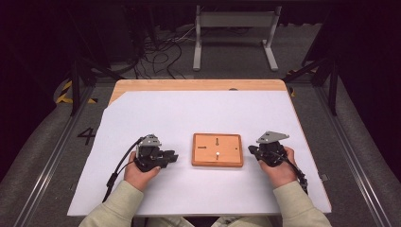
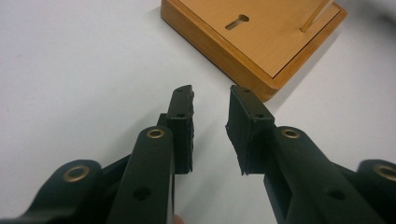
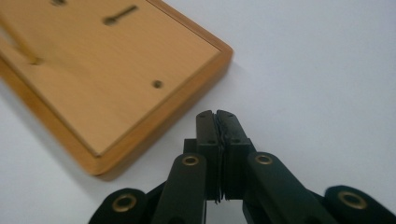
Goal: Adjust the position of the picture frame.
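A flat wooden board (image 1: 217,149) with keyhole slots and a small upright peg (image 1: 216,154) lies on the white sheet in the middle of the table. My left gripper (image 1: 173,157) rests left of the board, pointing at it, jaws apart with nothing between them (image 2: 211,100). The board's near corner (image 2: 261,60) shows just ahead of the jaws. My right gripper (image 1: 251,149) sits right of the board, jaws pressed together on nothing (image 3: 217,114). The board's edge (image 3: 140,135) lies just left of its tips.
A white sheet (image 1: 156,113) covers most of the wooden table (image 1: 198,85). Beyond the far edge stand a grey metal frame (image 1: 234,35) and loose cables (image 1: 158,52) on the floor. Rails run along both sides of the table.
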`<state>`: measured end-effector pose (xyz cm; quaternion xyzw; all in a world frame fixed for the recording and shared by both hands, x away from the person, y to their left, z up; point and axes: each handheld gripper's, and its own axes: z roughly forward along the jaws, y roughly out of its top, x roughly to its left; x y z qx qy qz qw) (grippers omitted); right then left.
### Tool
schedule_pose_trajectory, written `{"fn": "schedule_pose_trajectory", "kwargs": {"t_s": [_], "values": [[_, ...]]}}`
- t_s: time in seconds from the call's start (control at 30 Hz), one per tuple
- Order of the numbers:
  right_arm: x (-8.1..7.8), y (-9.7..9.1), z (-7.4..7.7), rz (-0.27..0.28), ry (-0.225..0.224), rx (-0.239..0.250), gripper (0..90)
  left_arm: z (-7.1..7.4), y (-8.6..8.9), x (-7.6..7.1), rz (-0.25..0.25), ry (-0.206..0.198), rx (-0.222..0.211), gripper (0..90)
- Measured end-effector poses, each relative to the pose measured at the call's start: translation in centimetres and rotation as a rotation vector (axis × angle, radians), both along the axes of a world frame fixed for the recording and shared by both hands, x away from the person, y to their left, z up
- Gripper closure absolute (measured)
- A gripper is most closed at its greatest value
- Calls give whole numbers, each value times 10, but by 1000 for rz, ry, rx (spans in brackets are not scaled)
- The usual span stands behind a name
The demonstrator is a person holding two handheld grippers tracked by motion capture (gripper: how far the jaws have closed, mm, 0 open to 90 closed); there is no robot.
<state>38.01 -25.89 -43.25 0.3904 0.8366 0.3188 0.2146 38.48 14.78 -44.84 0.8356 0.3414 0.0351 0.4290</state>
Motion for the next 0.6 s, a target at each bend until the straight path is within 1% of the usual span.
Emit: {"fn": "schedule_pose_trajectory", "kwargs": {"t_s": [0.07, 0.2, 0.23, 0.27, 0.33, 0.4, 0.5, 0.6], "values": [[8, 0, -5, -1, 26, -2, 894, 0, 0, 0, 3, 0, -1, 706], [15, 15, -10, 47, 67, -3, 900, -1, 1, 1, 14, 3, -4, 703], [17, 21, -12, 31, 63, -57, 900, -1, 1, 1, 14, 3, -3, 702], [18, 23, -11, 31, 61, -64, 900, -1, 1, 1, 14, 3, -3, 702], [20, 25, -11, 37, 71, -49, 900, -1, 2, 1, 14, 0, -4, 702], [22, 27, -11, 41, 74, -48, 900, -1, 2, 1, 16, -3, -6, 701], [25, 35, -12, 50, 74, -40, 900, 1, 4, 1, 25, -9, -10, 700], [25, 45, -13, 74, 77, -24, 900, 1, 6, 1, 33, -13, -17, 698]]}}
